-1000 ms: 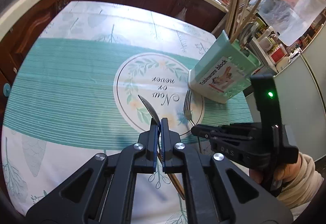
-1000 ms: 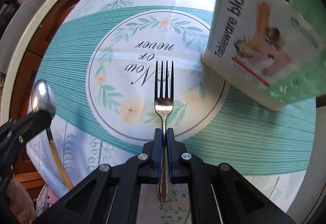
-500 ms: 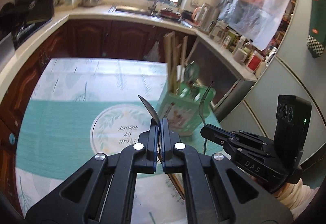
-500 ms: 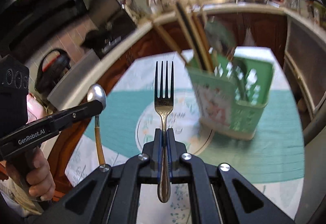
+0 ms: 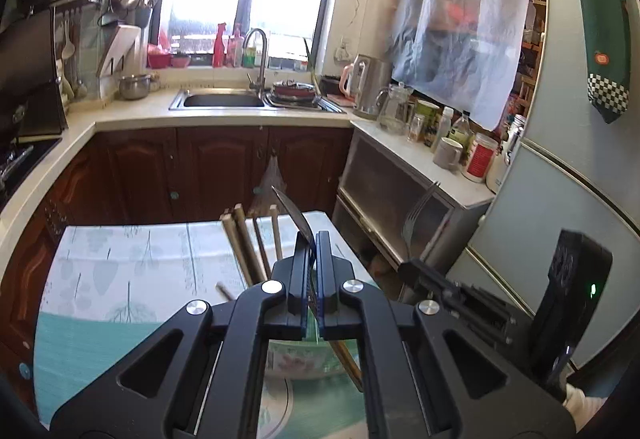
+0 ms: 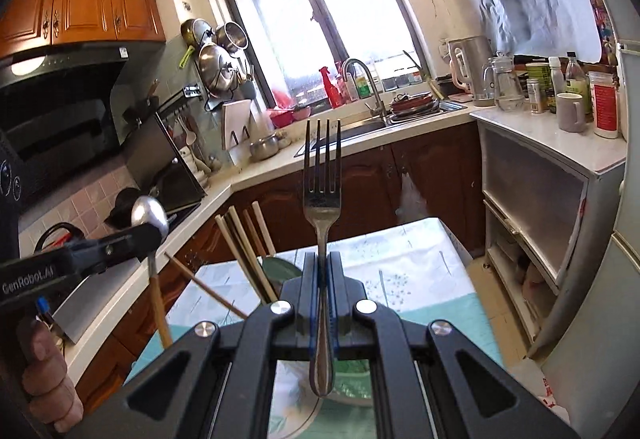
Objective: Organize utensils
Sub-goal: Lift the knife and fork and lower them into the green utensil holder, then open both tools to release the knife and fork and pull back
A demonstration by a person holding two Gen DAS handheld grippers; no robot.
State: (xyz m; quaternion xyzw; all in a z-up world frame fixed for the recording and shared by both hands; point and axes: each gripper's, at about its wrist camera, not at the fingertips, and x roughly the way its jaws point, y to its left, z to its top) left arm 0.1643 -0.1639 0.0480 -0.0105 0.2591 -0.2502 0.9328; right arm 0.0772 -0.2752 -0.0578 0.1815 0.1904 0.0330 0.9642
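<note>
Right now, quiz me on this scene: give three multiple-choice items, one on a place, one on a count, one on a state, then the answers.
1. Where is the spoon?
A. In the sink
B. In the left gripper
C. Flat on the table

2. How many tines has the fork?
A. Two
B. Three
C. Four

3. How does the right gripper stand?
A. Shut on the fork's handle, tines up
B. Wide open, holding nothing
C. Shut on a chopstick

Answers:
1 B: the right wrist view shows the spoon's bowl above the left gripper's fingers and its wooden handle hanging below.
2 C: four tines stand out against the counter.
3 A: the pads press the handle from both sides, with the tines pointing up.
</note>
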